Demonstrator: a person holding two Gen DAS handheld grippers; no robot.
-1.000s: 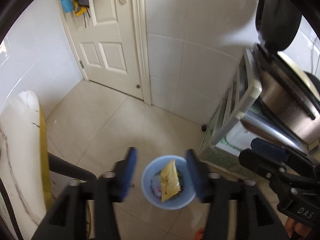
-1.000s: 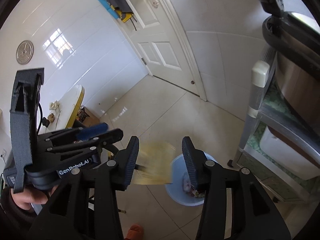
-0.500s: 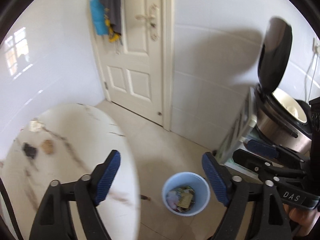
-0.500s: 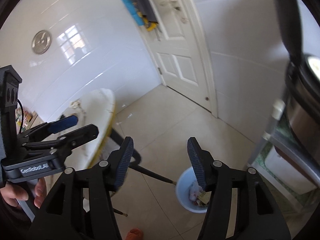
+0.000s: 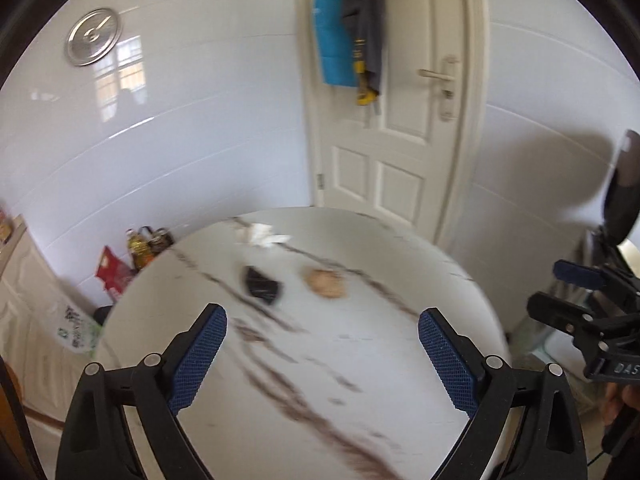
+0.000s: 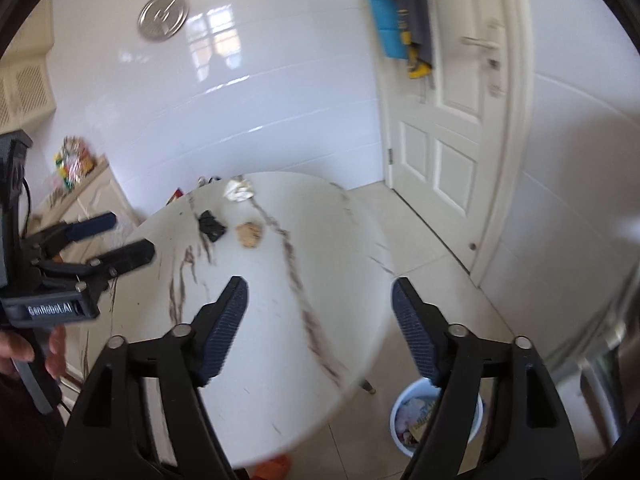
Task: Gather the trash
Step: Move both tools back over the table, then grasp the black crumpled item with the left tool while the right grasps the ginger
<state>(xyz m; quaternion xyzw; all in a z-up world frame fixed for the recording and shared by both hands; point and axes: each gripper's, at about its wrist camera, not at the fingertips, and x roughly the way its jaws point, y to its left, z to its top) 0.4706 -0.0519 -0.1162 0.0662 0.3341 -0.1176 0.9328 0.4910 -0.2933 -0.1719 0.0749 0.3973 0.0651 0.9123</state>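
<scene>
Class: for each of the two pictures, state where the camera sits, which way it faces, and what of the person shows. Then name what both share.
Left wrist: on the left gripper, angled down over the round table; right gripper at the right edge.
Right wrist: on the right gripper, facing table and blue bin; left hand shows.
Shared: black scrap, brown scrap, white door.

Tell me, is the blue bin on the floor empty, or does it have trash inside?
It has trash inside. The right wrist view shows crumpled wrappers and paper in the blue bin, which stands upright on the floor beside the round table.
</scene>
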